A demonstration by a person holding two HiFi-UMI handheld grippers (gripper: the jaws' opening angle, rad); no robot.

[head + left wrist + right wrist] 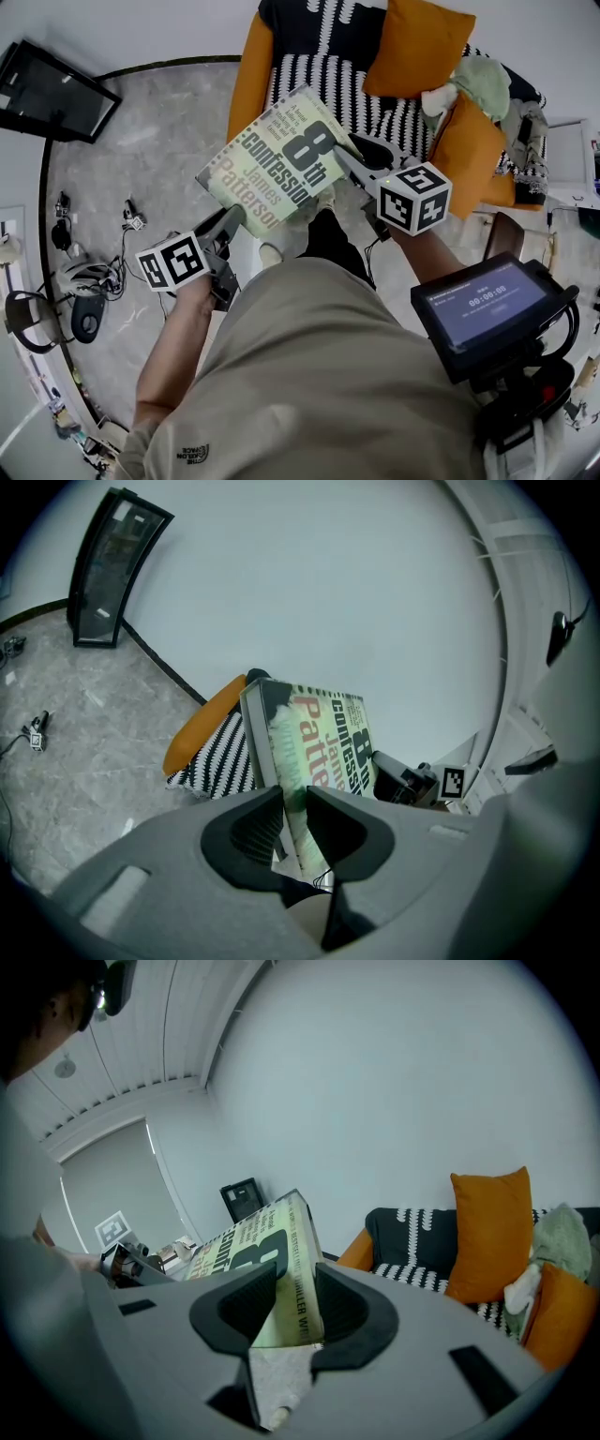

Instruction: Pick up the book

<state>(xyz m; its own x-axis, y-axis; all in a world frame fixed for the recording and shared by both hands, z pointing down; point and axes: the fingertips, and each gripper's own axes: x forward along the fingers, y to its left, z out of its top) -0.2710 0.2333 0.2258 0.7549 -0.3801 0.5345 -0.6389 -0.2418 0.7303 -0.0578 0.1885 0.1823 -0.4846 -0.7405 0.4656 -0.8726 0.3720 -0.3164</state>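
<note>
Book (281, 159) is off the floor, held up in the air between the two grippers in front of the person, cover up and tilted, just short of the sofa (319, 56). Left gripper (230, 220) has the lower left end of the cover, by the author's name. In the left gripper view its jaws are narrow and clamped on the book (314, 742), which runs edge-on between them with both pads pressing its faces. Right gripper (352, 155) has the opposite end, at the cover's right edge near the big 8. In the right gripper view its jaws are also partly drawn in and tight on the book's corner (281, 1251), one pad on the cover, one underneath. Each gripper carries its marker cube, the left cube (172, 262) low by the person's left hand, the right cube (413, 198) beside the sofa's edge. The sofa is black and white patterned with orange sides. It holds an orange cushion (412, 42) at the back and a pale green plush toy (473, 84) next to it. The floor (141, 141) is grey marbled, with cables (131, 220) and a headset (80, 281) lying at the left. A black framed panel (52, 89) leans against the wall at far left. A small lit screen (487, 305) sits on a mount at the person's right.
</note>
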